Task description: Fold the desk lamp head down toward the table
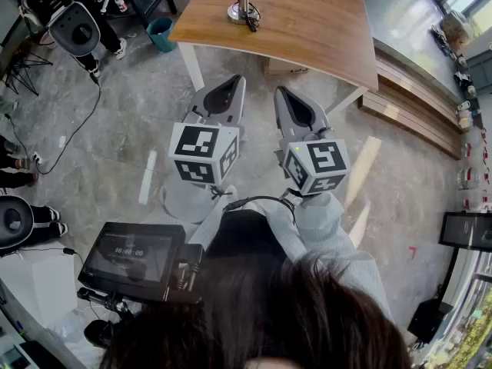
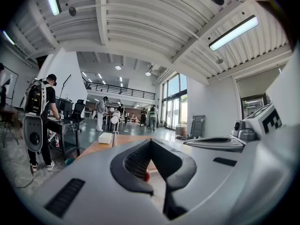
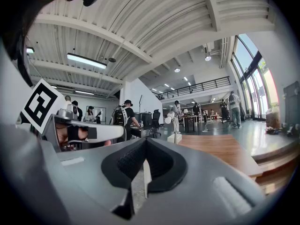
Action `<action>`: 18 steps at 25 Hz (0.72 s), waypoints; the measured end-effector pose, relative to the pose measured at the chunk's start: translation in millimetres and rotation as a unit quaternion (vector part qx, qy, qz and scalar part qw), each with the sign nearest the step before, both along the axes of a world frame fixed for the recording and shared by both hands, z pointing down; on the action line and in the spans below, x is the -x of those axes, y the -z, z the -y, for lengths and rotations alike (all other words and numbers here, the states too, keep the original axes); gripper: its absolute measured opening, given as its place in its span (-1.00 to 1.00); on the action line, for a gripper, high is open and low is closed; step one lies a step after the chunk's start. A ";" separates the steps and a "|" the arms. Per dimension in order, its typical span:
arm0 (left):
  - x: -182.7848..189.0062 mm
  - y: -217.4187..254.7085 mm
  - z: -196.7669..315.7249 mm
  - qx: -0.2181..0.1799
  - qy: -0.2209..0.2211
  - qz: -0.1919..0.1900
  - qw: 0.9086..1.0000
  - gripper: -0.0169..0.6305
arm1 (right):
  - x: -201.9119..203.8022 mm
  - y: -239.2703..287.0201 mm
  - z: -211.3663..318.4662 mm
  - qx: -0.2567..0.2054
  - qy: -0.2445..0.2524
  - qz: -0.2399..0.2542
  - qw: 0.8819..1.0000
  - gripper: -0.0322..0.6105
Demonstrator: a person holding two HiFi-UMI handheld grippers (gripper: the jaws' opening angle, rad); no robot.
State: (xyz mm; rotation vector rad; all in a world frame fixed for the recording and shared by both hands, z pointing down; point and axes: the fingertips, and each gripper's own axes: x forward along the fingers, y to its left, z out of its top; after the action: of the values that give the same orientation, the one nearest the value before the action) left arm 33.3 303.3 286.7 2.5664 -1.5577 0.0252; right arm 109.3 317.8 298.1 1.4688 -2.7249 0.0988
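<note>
Head view: the left tool (image 1: 233, 83) and right tool (image 1: 283, 94) are held level and near, both closed on nothing. Farther off, a teal bin (image 1: 160, 34) is seen left of the table (image 1: 307, 37), its contents hidden. The desk lamp (image 1: 244, 8) stands far on the table; its raised head (image 3: 169, 118) is shown only in the gripper views.

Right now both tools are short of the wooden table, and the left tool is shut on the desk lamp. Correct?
Not quite. The left tool is shut on nothing, as the left gripper view shows; the desk lamp stands untouched at the far end of the wooden table. The rest holds.
</note>
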 end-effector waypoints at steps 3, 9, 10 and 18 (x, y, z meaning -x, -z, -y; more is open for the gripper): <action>-0.8 -1.5 -0.1 -0.001 -0.001 0.001 1.000 -0.94 | -0.5 -1.7 -0.5 -0.001 -0.001 0.000 1.000 -0.90; 0.8 -2.6 3.0 0.002 -0.002 0.001 1.000 -0.94 | 1.0 -4.2 1.5 0.002 -0.001 0.004 1.000 -0.89; 1.2 -2.8 3.5 0.002 -0.002 0.002 1.000 -0.94 | 1.2 -4.5 2.0 0.003 -0.001 0.005 1.000 -0.90; 22.1 -7.4 37.0 0.003 -0.007 0.003 1.000 -0.94 | 21.5 -7.4 35.4 0.008 -0.007 0.012 1.000 -0.90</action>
State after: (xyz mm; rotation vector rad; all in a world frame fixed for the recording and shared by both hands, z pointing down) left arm 11.2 266.2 294.0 2.5745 -1.5406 0.0399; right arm 87.9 282.4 305.6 1.4939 -2.7261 0.1397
